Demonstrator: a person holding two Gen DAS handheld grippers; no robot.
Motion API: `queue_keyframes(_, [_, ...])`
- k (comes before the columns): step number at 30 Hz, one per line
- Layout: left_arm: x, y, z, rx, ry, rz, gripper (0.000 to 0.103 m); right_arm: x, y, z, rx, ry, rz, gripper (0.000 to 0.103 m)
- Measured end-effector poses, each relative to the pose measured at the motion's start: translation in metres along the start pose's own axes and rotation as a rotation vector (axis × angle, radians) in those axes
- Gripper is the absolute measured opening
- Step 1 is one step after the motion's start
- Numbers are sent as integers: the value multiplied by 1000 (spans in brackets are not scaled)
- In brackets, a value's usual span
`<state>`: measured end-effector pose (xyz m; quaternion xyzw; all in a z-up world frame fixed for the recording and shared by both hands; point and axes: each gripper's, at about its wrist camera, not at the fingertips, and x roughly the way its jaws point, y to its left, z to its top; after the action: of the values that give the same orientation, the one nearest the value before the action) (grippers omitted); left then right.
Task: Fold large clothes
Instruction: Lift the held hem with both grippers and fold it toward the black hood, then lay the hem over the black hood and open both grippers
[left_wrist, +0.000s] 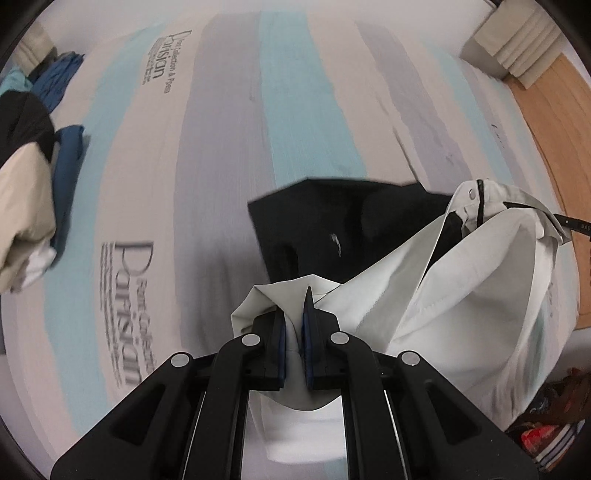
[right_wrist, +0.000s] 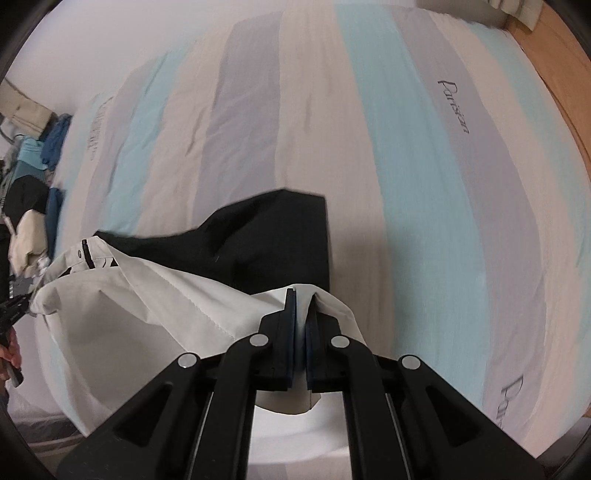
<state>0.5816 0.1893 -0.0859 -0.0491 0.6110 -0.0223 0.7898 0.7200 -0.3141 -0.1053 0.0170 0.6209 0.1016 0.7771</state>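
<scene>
A large white garment (left_wrist: 461, 291) with a black part (left_wrist: 332, 225) hangs over the striped bed. My left gripper (left_wrist: 295, 314) is shut on a bunched white edge of it. The white cloth stretches from there to the right, with a snap button and black trim at its far end. In the right wrist view my right gripper (right_wrist: 301, 306) is shut on another white edge of the same garment (right_wrist: 155, 306). Its black part (right_wrist: 273, 236) lies on the bed just ahead of the fingers.
The bed sheet (left_wrist: 303, 110) has blue, grey and cream stripes with printed lettering. A pile of other clothes (left_wrist: 29, 166) lies at the bed's left side, also in the right wrist view (right_wrist: 33, 218). Wooden floor (left_wrist: 554, 122) and a curtain (left_wrist: 517, 44) lie at right.
</scene>
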Motion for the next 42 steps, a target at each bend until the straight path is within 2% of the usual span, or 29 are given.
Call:
queue_keyframes(8, [60, 12, 45, -34, -6, 13, 6, 51, -2, 31, 29, -16, -82, 2])
queue_keyframes(15, [91, 10, 60, -29, -12, 56, 6, 85, 2, 46, 7, -4, -140, 2])
queue_keyframes(24, [122, 12, 64, -38, 0, 79, 7, 117, 5, 58, 5, 15, -167, 2])
queue_keyframes(32, [148, 15, 61, -49, 44, 84, 8, 132, 15, 58, -42, 17, -201, 2])
queue_keyframes(42, [171, 9, 63, -46, 60, 96, 9, 150, 20, 58, -75, 25, -216, 2])
